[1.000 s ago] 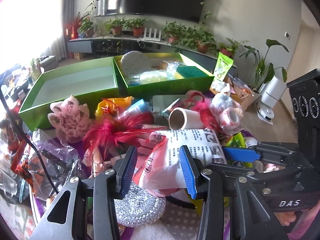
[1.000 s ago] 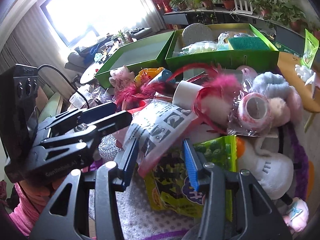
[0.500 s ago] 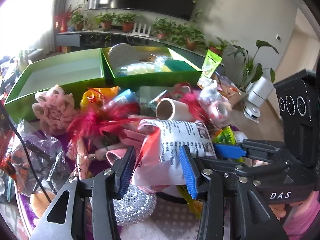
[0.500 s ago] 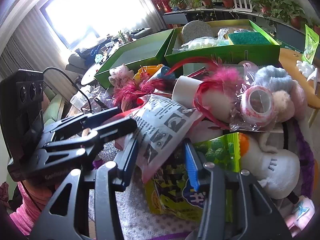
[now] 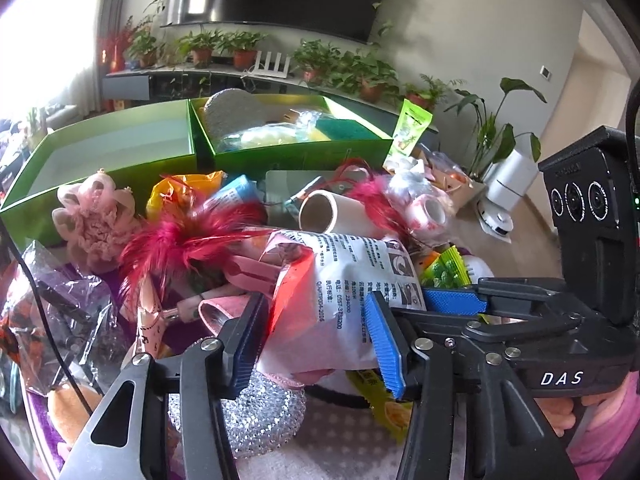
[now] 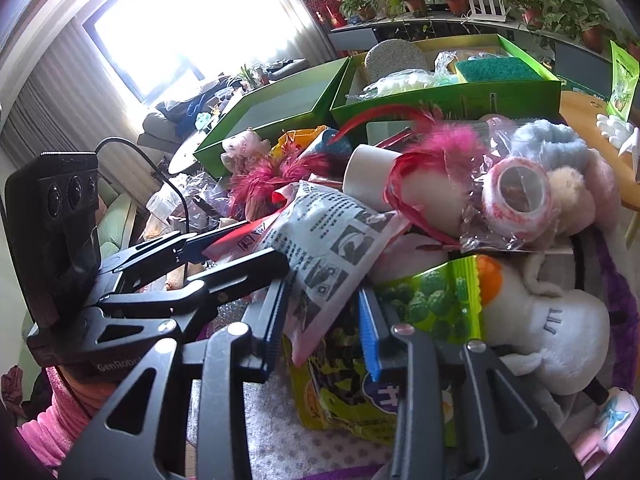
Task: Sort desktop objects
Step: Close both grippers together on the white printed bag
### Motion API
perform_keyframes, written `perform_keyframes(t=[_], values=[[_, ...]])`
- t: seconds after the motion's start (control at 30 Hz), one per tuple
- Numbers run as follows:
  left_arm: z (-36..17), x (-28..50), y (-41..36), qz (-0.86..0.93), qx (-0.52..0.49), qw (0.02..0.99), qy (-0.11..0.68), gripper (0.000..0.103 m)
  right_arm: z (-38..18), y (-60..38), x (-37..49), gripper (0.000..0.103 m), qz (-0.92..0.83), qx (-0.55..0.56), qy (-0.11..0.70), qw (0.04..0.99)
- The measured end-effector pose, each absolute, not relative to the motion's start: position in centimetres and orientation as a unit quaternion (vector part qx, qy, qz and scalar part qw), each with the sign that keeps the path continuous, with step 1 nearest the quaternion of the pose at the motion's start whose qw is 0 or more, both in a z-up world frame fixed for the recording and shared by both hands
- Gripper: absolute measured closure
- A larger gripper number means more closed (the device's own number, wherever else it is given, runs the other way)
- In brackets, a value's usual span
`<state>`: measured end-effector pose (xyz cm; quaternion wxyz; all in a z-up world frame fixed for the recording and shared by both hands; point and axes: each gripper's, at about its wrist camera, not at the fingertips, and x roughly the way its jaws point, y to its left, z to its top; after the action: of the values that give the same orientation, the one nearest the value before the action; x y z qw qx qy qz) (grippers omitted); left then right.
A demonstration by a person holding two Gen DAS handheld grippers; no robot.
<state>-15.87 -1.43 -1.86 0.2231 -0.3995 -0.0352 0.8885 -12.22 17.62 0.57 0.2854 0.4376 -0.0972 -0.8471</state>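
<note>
A pink-and-white printed packet (image 5: 336, 296) lies on top of a heap of desk clutter; it also shows in the right wrist view (image 6: 324, 256). My left gripper (image 5: 316, 340) has open jaws on either side of the packet's near end. My right gripper (image 6: 324, 328) is open too, its jaws on either side of the same packet's lower corner, above a green snack bag (image 6: 424, 304). Each gripper shows in the other's view, the right gripper (image 5: 456, 302) at right and the left gripper (image 6: 224, 256) at left. Two green boxes stand behind: the left box (image 5: 100, 148) looks empty, the right box (image 5: 304, 156) holds sponges and bags.
Around the packet lie red feathers (image 5: 184, 244), a cardboard tube (image 5: 332, 216), a pink plush (image 5: 96, 224), a silver scrubber (image 5: 256, 420), a wrapped tape roll (image 6: 516, 196) and a white plush (image 6: 544, 324). A shelf of potted plants (image 5: 248, 56) runs along the far wall.
Both grippers have moved a little forward around the printed packet, which has shifted and tilted slightly. Both stay open.
</note>
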Motion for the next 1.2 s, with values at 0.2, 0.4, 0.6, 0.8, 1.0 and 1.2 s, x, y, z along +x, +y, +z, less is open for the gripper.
perform_keyframes(t=[0.2,0.4,0.6,0.8,1.0,1.2], values=[[-1.2,-15.1,-1.4,0.894,-0.387,0.222,-0.037,0.054,1.3,17.7,-11.5,0.071,-0.855,0.423,-0.090,0.287],[-0.3,-14.4,-1.4,0.900,-0.377,0.217,-0.033,0.054,2.1,17.8,-11.0,0.071,-0.858,0.413,-0.086,0.293],[0.6,-13.6,-1.2,0.906,-0.364,0.213,-0.031,0.054,2.9,17.9,-10.4,0.071,-0.863,0.401,-0.079,0.299],[1.9,-12.8,-0.9,0.912,-0.350,0.210,-0.028,0.054,4.2,18.1,-9.8,0.071,-0.867,0.386,-0.074,0.305],[3.5,-11.7,-0.5,0.923,-0.325,0.205,-0.019,0.054,5.6,18.5,-8.9,0.070,-0.875,0.366,-0.069,0.310],[4.9,-11.1,-0.2,0.931,-0.304,0.204,-0.015,0.054,7.0,18.9,-8.1,0.070,-0.883,0.344,-0.062,0.315]])
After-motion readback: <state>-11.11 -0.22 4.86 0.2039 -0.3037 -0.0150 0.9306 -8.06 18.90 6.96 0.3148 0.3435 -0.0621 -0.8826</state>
